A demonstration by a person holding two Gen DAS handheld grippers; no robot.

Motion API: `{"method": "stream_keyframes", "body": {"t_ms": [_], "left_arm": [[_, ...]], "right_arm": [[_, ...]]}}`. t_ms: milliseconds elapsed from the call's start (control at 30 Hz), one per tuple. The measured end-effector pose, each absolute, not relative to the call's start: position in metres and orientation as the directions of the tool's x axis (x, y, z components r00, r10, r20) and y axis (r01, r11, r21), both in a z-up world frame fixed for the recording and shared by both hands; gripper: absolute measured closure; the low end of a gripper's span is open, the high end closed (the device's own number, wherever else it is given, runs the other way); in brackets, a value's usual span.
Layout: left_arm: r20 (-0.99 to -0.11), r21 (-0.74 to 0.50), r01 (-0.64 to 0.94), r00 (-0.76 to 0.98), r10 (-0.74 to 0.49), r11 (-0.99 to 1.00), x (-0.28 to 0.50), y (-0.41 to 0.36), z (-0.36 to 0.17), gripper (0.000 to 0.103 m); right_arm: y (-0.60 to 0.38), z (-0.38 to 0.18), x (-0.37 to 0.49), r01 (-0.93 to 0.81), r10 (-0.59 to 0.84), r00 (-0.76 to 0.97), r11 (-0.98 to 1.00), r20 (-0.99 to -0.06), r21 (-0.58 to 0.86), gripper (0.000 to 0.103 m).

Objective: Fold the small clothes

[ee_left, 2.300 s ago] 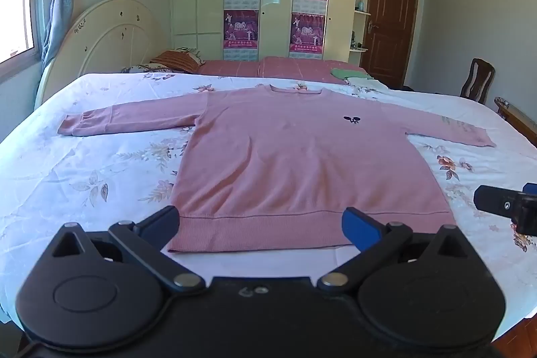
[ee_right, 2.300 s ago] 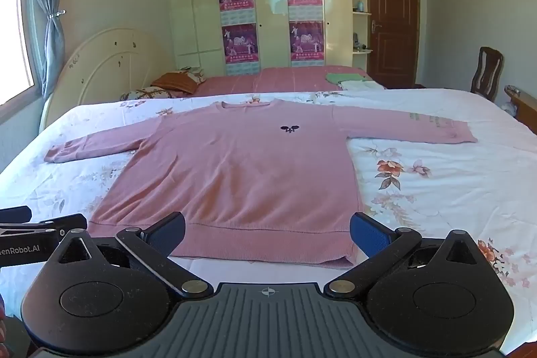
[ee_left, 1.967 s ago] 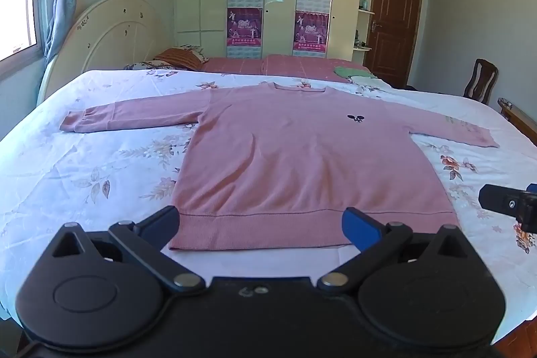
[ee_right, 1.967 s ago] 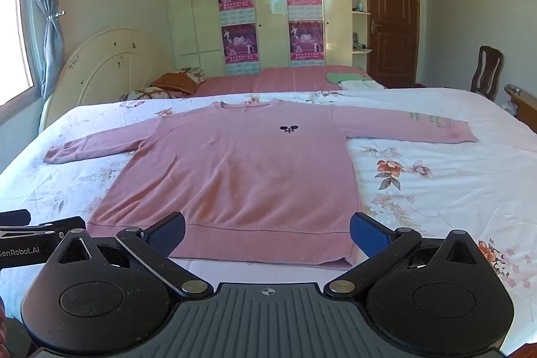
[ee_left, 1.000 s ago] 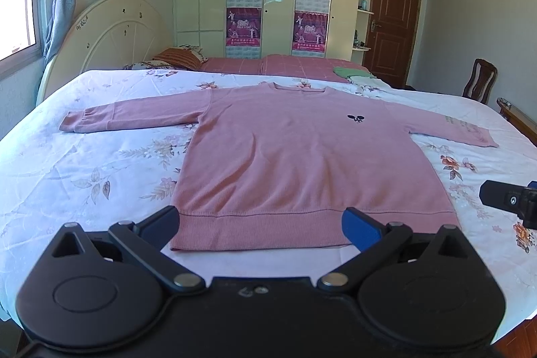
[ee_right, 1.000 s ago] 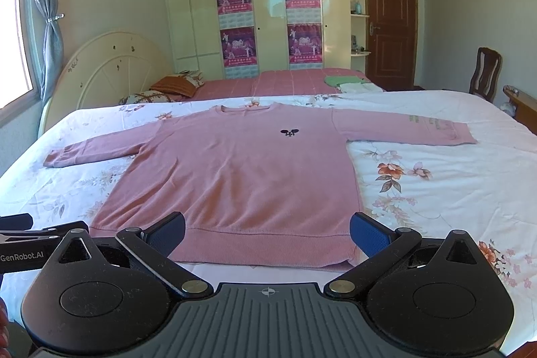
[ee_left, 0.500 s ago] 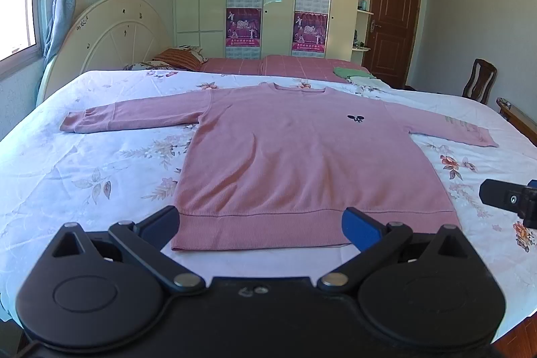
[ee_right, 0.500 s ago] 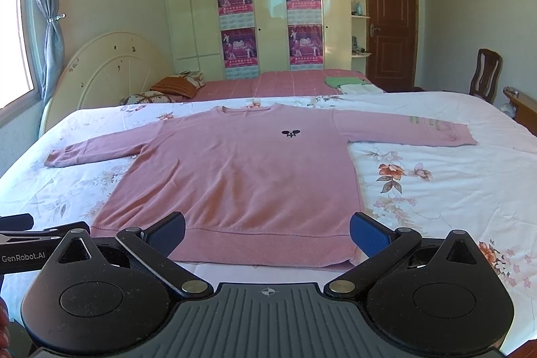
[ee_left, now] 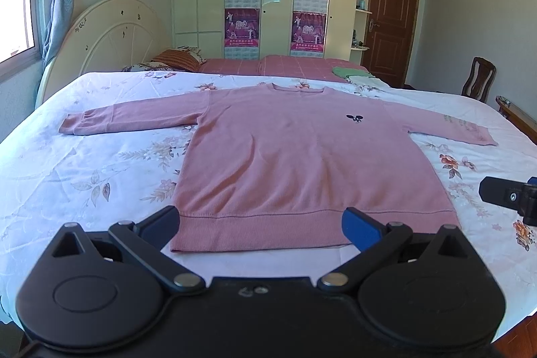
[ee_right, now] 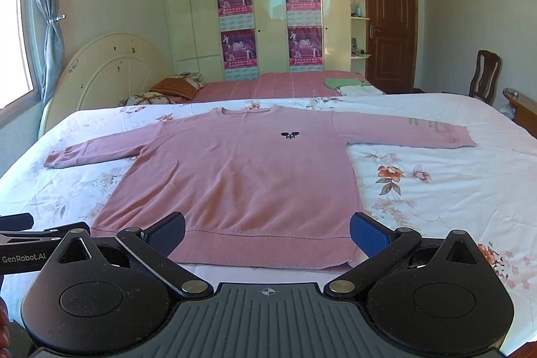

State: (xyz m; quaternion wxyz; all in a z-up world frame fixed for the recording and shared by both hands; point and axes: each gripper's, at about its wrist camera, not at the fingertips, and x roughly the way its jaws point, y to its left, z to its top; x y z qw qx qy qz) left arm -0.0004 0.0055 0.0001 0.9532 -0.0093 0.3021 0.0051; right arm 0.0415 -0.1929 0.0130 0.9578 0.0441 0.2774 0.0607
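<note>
Pink sweater (ee_left: 302, 163) is lying flat and face up on the bed (ee_left: 84, 176), hem along the near edge, collar toward the far edge, both sleeves spread out toward the side edges. Laid out like this so every fold line is reachable; no fold made yet, I'd say.

Left gripper (ee_left: 260, 223) is hovering just off the near edge over the hem, fingers spread wide, nothing between them. Right gripper (ee_right: 266, 232) is doing the same beside it, fingers wide and empty.

Both are likely lining up for a first grab, probably a sleeve or hem corner.
</note>
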Motion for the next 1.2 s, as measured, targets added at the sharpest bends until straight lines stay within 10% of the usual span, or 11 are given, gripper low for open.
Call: {"method": "stream_keyframes", "body": {"t_ms": [1200], "left_arm": [[-0.588,-0.002,-0.022,0.809,0.017,1.0,0.0033,0.0011,-0.0044,0.0]], "right_arm": [[-0.1938,0.0084,0.0486,-0.091,0.149,0.83,0.987,-0.537,0.133,0.0]]}}
